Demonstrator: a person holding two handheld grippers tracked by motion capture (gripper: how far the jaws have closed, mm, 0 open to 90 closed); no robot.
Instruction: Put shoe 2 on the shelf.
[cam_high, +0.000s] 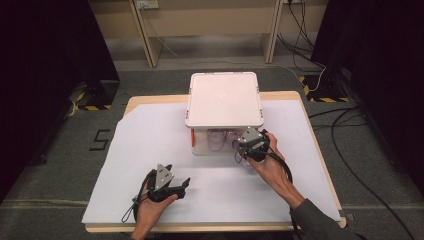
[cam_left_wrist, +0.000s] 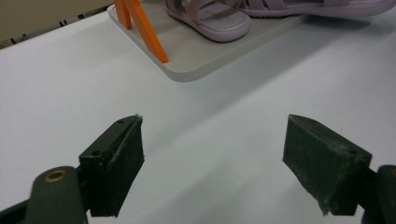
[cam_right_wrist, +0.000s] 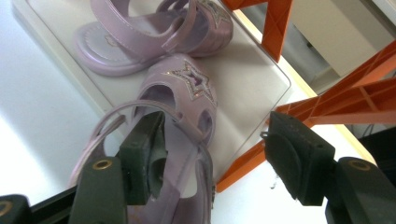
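Observation:
Two lilac strap sandals lie on the grey base plate (cam_right_wrist: 247, 79) of a small rack with orange legs (cam_right_wrist: 275, 23) and a white top (cam_high: 224, 97). The far sandal (cam_right_wrist: 135, 42) rests fully on the plate. The near sandal (cam_right_wrist: 187, 88), with a glittery star, hangs over the plate's front edge. My right gripper (cam_right_wrist: 215, 130) is open at that sandal's heel end, with its left pad beside the heel strap and not pressing it. My left gripper (cam_left_wrist: 212, 149) is open over the white sheet with nothing between its jaws. It rests on the table's near side (cam_high: 181, 182).
The rack stands at the back middle of the white-covered table (cam_high: 150, 135). Its base plate (cam_left_wrist: 196, 56) and one orange leg (cam_left_wrist: 144, 32) lie ahead of my left gripper. Cables (cam_high: 350, 150) trail over the floor to the right, and dark stands flank the table.

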